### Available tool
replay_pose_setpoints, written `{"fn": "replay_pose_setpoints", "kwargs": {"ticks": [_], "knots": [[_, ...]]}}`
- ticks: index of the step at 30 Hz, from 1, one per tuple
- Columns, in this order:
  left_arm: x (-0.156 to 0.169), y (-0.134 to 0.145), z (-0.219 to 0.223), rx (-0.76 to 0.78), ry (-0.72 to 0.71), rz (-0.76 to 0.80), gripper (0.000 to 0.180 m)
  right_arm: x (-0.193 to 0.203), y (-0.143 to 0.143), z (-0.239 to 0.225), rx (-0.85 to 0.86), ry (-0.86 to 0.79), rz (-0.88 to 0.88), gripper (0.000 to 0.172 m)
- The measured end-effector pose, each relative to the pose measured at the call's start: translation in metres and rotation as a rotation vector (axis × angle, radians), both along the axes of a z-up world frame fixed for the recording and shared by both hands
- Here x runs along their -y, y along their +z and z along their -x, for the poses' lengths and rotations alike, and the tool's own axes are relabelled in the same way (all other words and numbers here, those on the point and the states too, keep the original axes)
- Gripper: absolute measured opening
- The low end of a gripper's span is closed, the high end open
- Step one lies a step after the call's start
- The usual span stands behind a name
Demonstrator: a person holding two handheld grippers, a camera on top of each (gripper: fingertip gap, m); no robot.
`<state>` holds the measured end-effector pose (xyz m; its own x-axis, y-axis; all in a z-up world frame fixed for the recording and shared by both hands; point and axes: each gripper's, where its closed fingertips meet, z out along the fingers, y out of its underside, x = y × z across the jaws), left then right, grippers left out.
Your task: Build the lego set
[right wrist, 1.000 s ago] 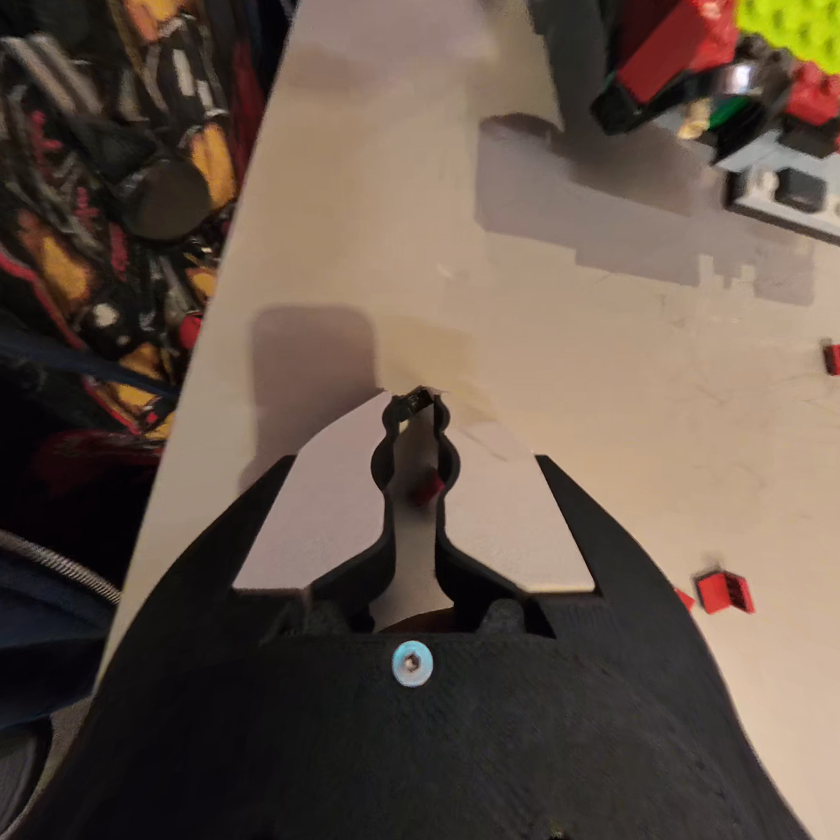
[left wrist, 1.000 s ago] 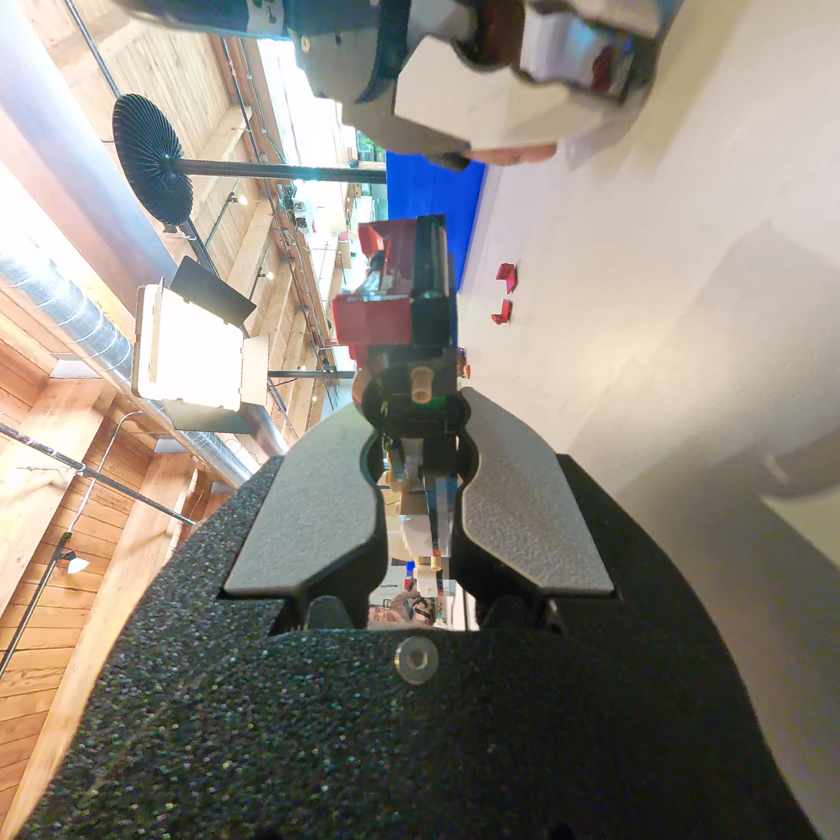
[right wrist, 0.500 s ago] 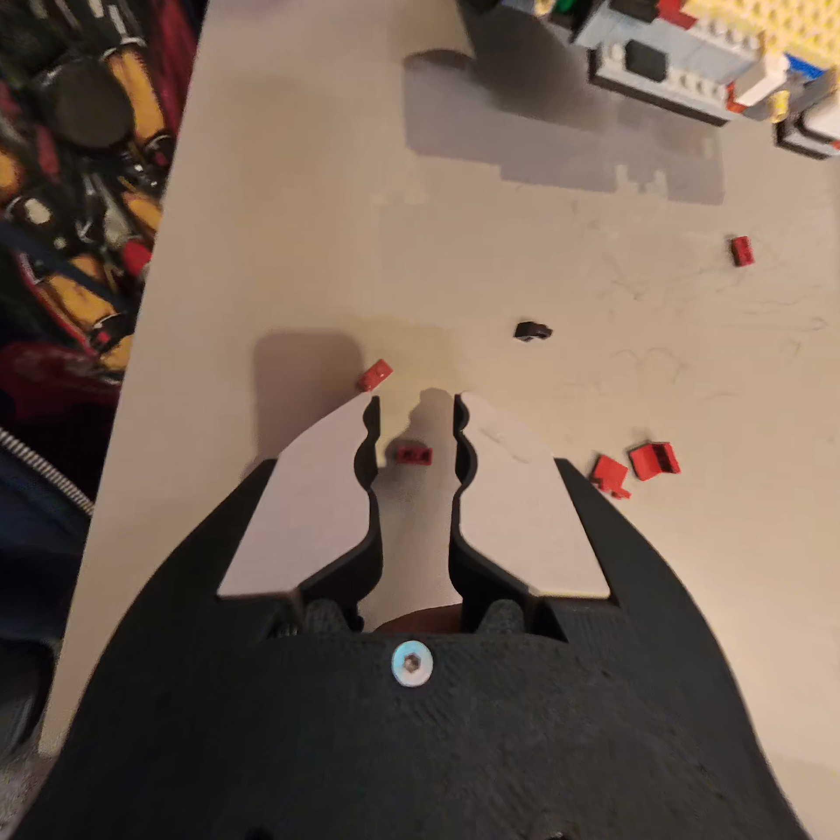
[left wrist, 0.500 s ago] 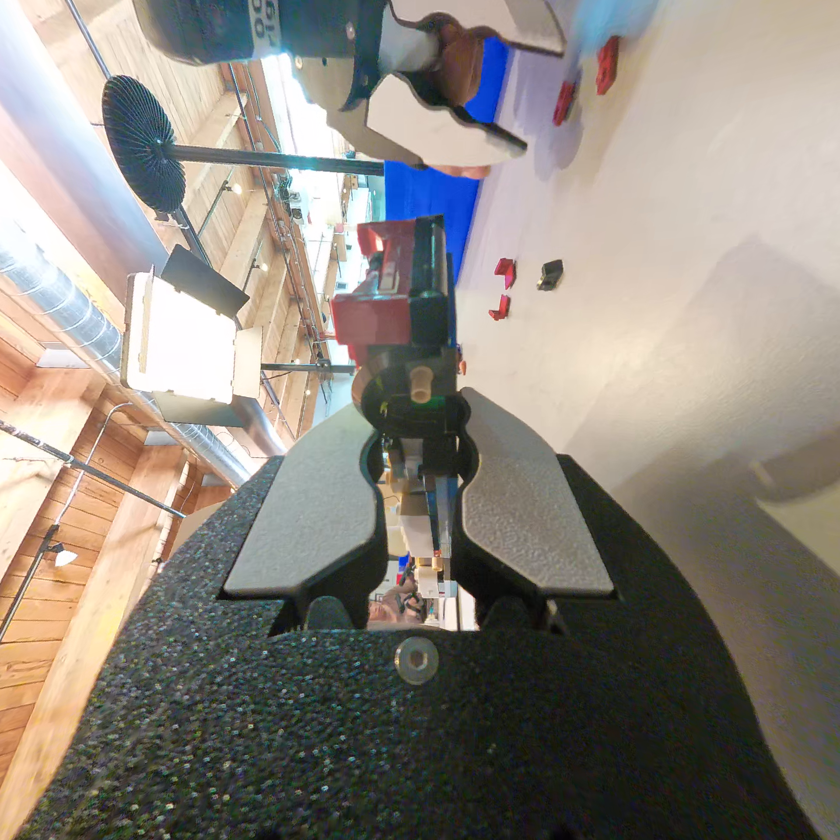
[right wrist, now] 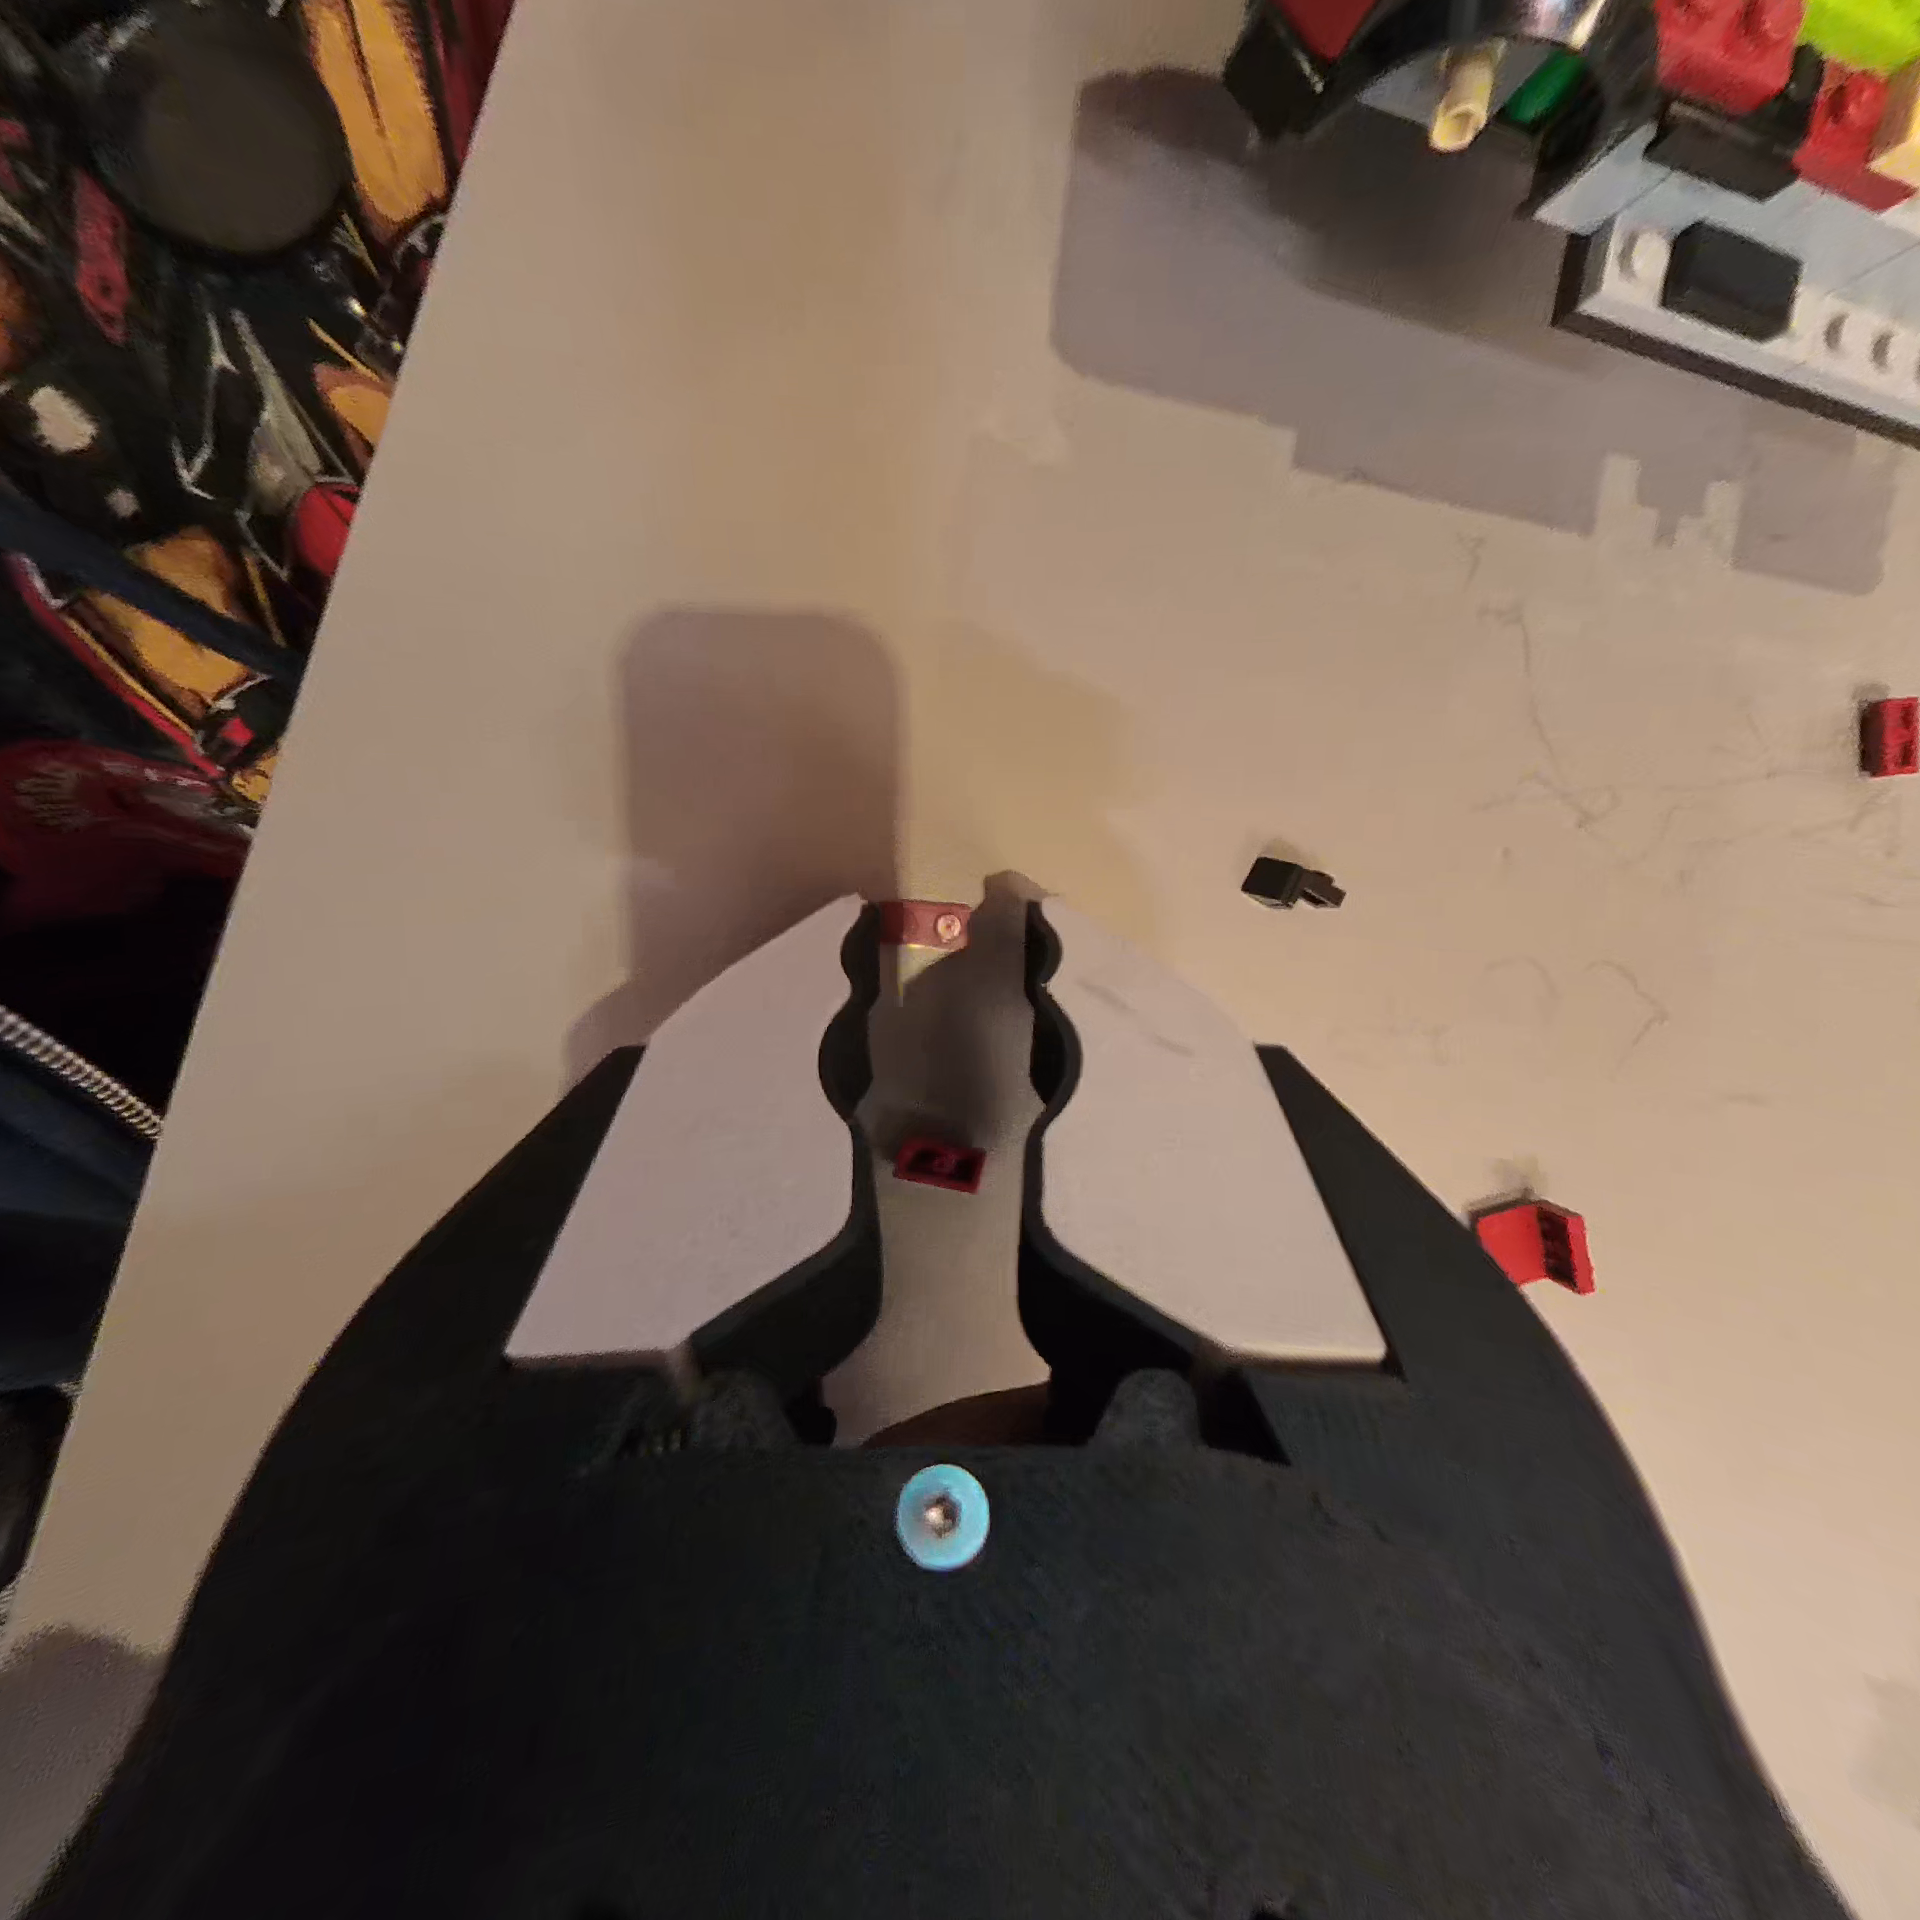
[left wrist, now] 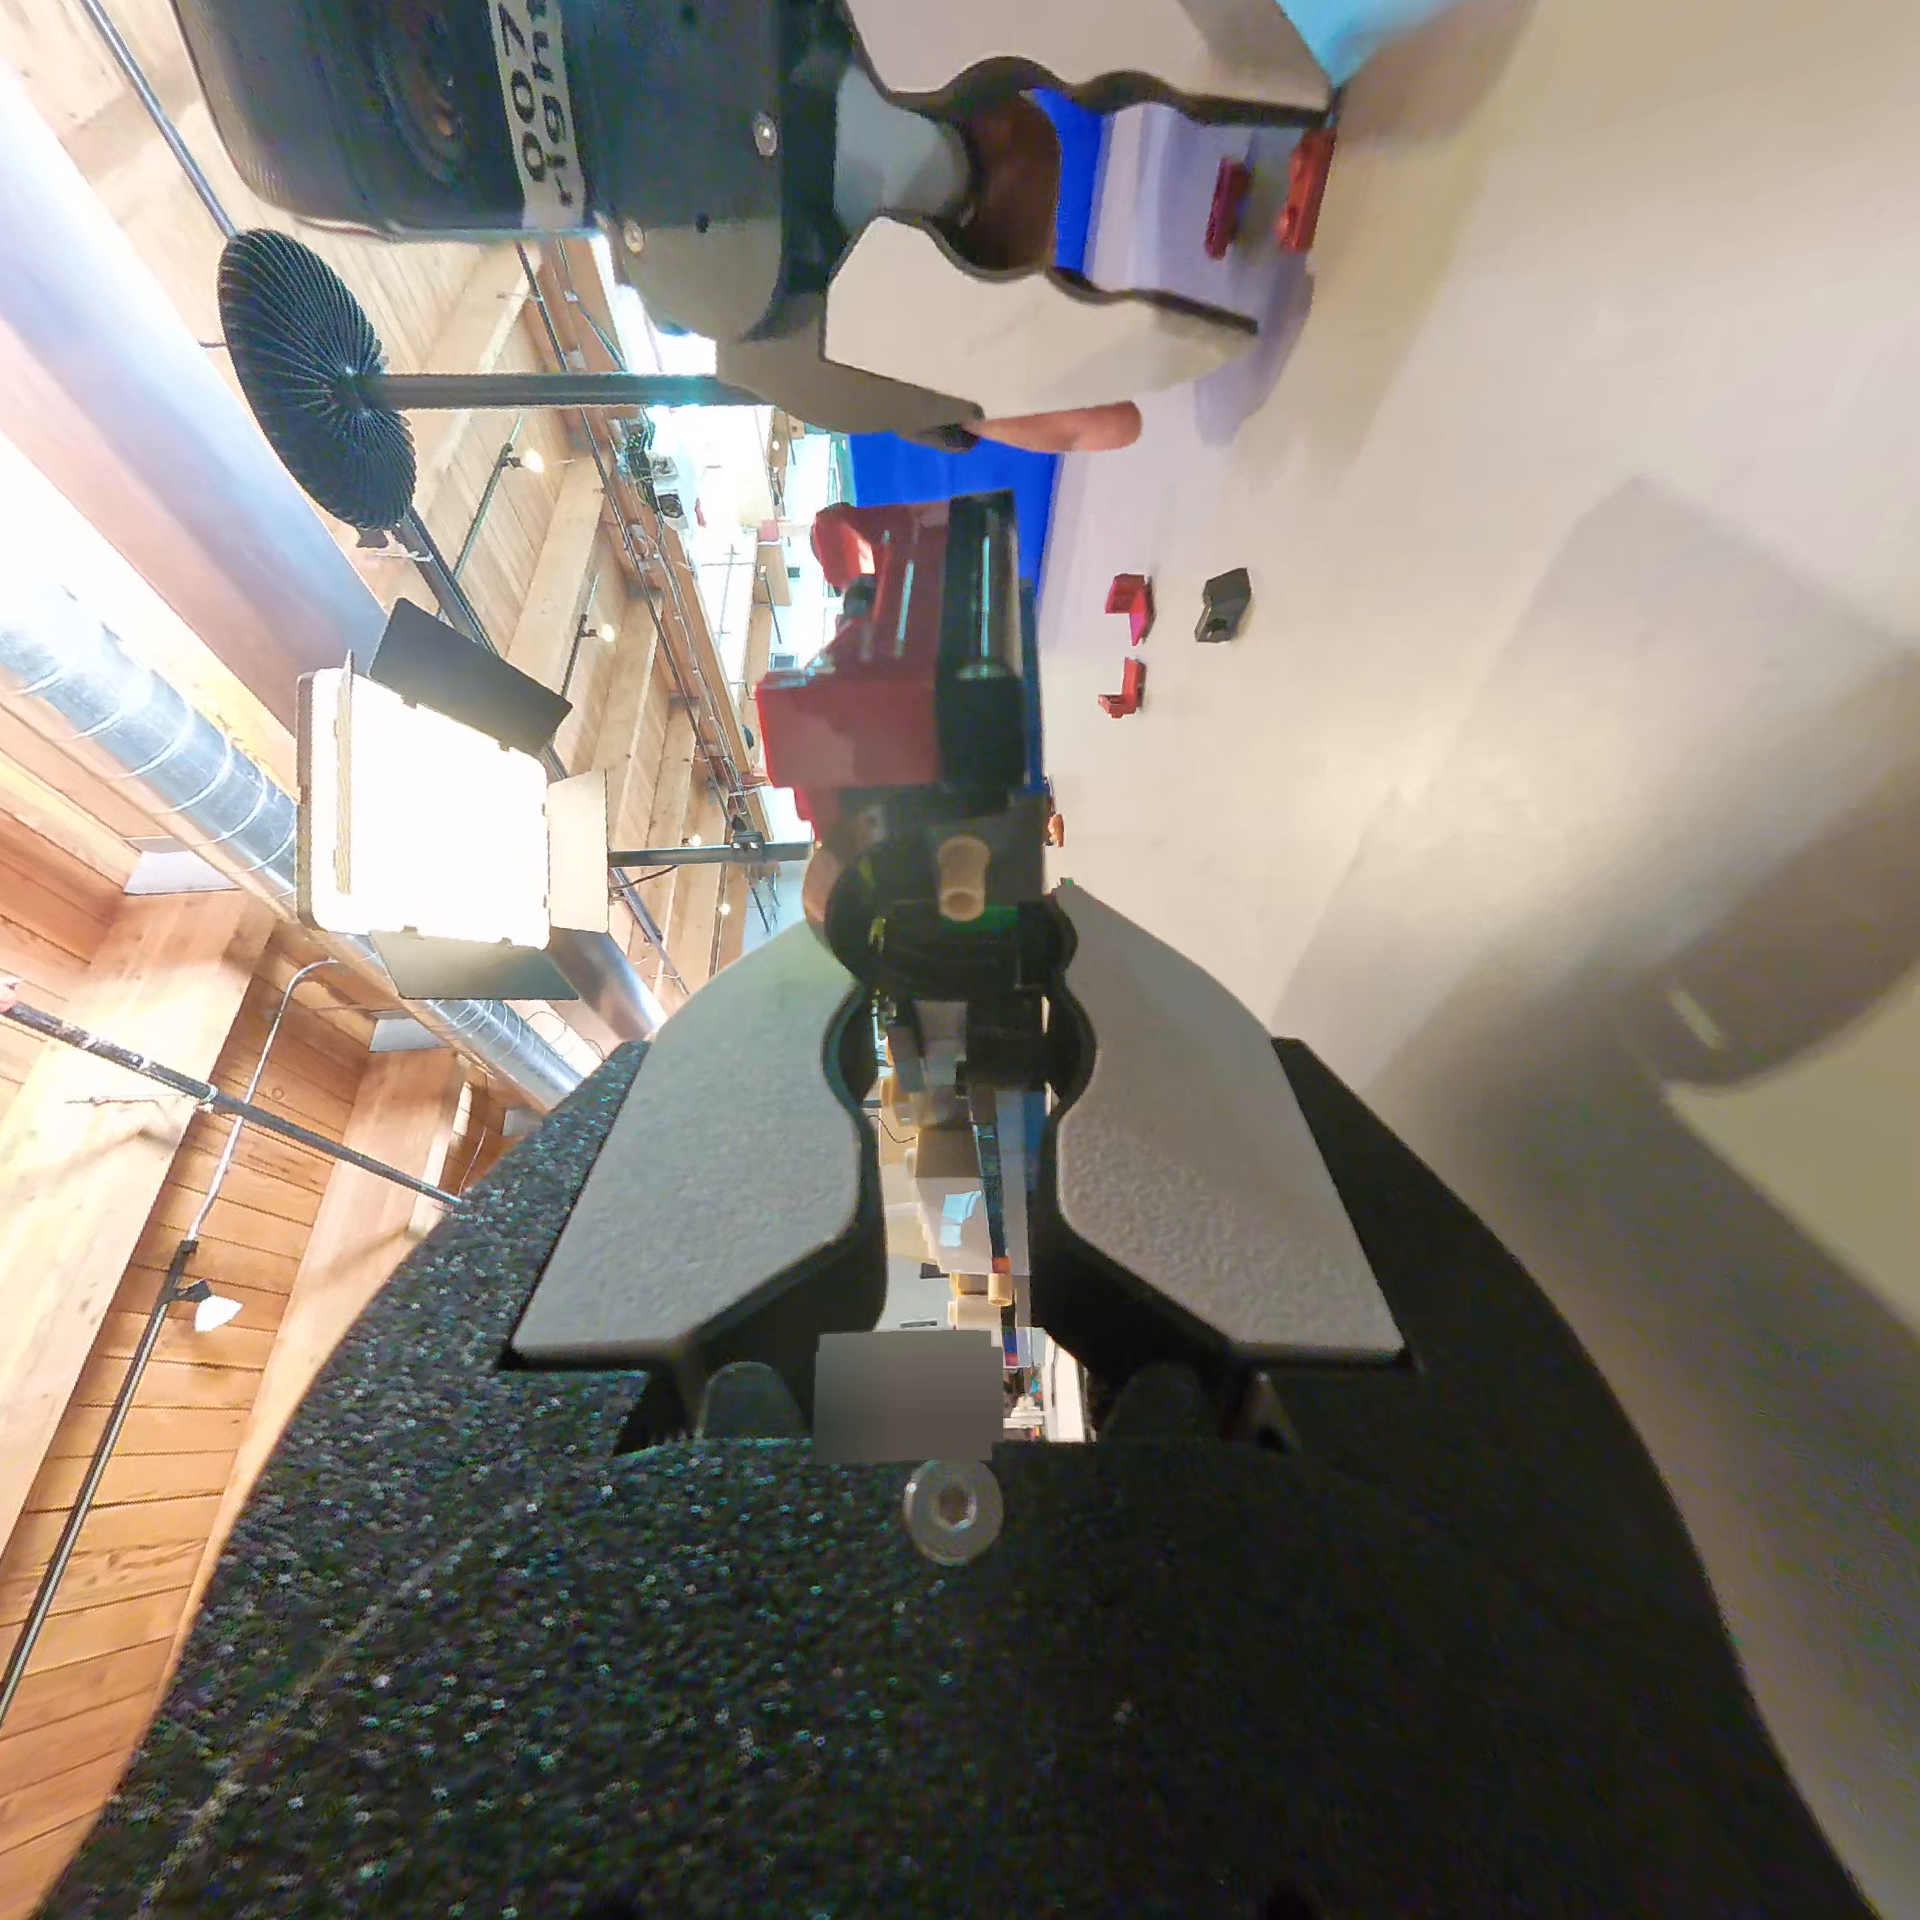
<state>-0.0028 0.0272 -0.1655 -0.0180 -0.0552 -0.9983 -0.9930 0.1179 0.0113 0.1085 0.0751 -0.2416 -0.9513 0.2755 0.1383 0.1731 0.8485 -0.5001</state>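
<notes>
The left gripper (left wrist: pixel 956 935) is turned on its side, so that the table (left wrist: pixel 1558 727) stands along the right of its view. Its jaws are clamped on a brick model (left wrist: pixel 935 717) of black and red parts, pads pressed to both sides.

The right gripper (right wrist: pixel 945 925) is pointed down at the table. Its jaws are parted. A small red brick (right wrist: pixel 925 923) lies at the left fingertip, clear of the right one. Another red brick (right wrist: pixel 938 1164) lies on the table between the fingers.

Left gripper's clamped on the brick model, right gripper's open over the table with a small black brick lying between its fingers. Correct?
One error: the brick between the right gripper's open fingers is red, not black, per the right wrist view. The black brick lies apart, off to the right. The left gripper does clamp the brick model.
</notes>
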Motion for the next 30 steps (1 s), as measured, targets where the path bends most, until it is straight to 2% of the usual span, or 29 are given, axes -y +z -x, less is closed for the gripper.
{"fn": "replay_pose_setpoints", "kwargs": {"ticks": [7,11,18,20,26,30], "knots": [[0.000,0.002,-0.002,-0.005,-0.006,-0.007,0.028,-0.002,-0.001,-0.003,0.071,-0.061,0.021,0.025],[0.000,0.002,-0.002,-0.015,-0.004,-0.009,0.028,0.001,-0.002,-0.005,0.117,-0.079,0.029,0.019],[-0.001,0.001,-0.002,-0.026,-0.001,-0.013,0.028,0.000,0.000,0.002,0.079,-0.127,-0.015,0.015],[-0.001,0.001,-0.002,-0.033,0.000,-0.014,0.028,0.006,0.013,0.012,0.043,-0.157,0.026,0.015],[-0.001,0.002,-0.004,-0.058,0.001,-0.031,0.028,0.044,0.080,0.059,-0.088,-0.222,0.262,0.016],[0.000,0.006,-0.006,-0.070,-0.002,-0.056,0.028,0.059,0.096,0.078,-0.104,-0.225,0.311,0.016]]}}
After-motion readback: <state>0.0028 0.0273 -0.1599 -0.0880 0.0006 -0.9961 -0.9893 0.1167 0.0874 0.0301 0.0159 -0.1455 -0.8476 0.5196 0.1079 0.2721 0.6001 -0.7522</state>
